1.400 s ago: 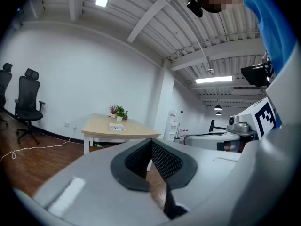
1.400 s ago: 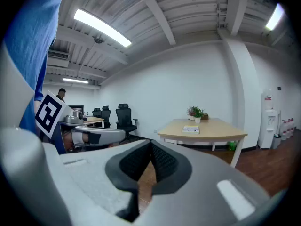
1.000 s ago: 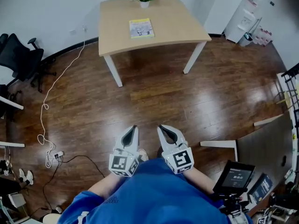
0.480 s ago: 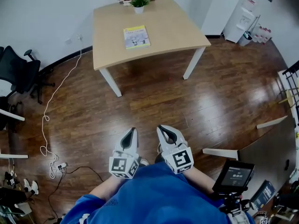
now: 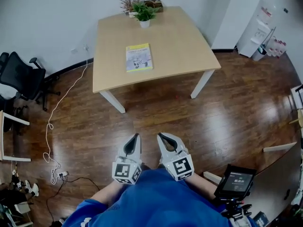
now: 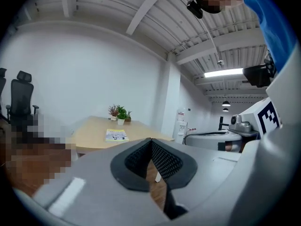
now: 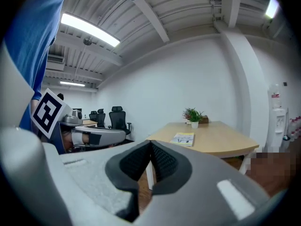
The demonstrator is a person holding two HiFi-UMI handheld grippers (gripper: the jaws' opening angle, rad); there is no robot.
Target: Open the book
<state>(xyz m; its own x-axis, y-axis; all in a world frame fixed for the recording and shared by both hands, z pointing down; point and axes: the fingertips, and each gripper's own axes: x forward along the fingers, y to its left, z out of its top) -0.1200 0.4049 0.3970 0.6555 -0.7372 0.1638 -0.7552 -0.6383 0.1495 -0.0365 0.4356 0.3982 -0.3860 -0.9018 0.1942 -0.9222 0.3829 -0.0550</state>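
A closed book [image 5: 138, 57] with a yellow and white cover lies flat on the left half of a light wooden table [image 5: 184, 51] at the far side of the room. It also shows as a small book [image 6: 115, 134] in the left gripper view and a small book [image 7: 182, 139] in the right gripper view. My left gripper [image 5: 137, 136] and right gripper [image 5: 160, 135] are held side by side close to my body, over the wooden floor, well short of the table. Both are shut with nothing between their tips.
A potted green plant [image 5: 144, 12] stands at the table's far edge. Black office chairs [image 5: 21, 79] sit at the left wall, with a white cable [image 5: 52, 122] trailing on the floor. A white water dispenser [image 5: 262, 30] is at the back right, a small screen [image 5: 235, 183] by my right side.
The table and book have come closer and lower in the head view as I moved forward. Both grippers stay shut in the same place before my body.
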